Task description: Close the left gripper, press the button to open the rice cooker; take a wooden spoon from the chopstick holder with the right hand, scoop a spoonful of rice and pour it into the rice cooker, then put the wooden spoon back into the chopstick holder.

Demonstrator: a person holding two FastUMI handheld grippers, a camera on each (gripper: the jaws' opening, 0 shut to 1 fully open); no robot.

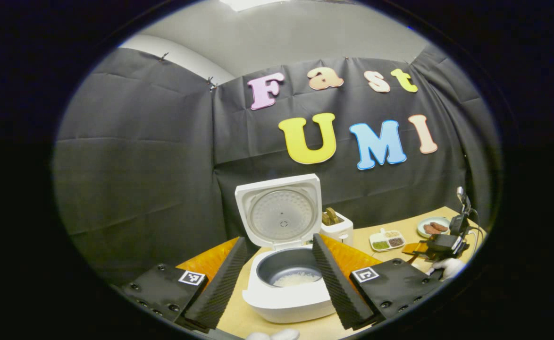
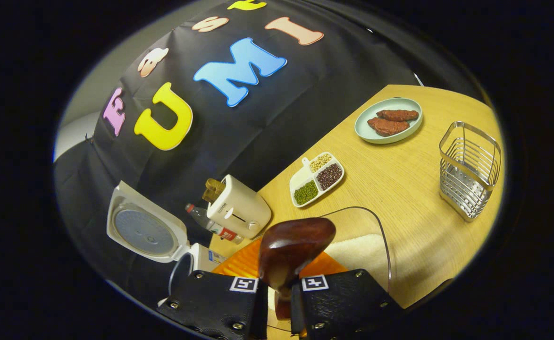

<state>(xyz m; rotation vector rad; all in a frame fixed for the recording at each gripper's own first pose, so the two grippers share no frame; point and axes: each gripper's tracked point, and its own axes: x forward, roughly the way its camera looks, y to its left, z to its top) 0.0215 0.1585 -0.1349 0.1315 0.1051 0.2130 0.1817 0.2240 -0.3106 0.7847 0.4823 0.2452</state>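
The white rice cooker stands open with its lid upright and some rice in the grey inner pot. My left gripper is open, one finger on each side of the pot, held just in front of it. My right gripper is shut on the handle of the dark wooden spoon, whose bowl hangs over a clear glass bowl of rice. The wire chopstick holder stands to the right on the table. The right gripper also shows far right in the left gripper view.
A cream toaster and a bottle stand beside the cooker lid. A divided dish of beans and a plate with meat pieces sit further back on the wooden table.
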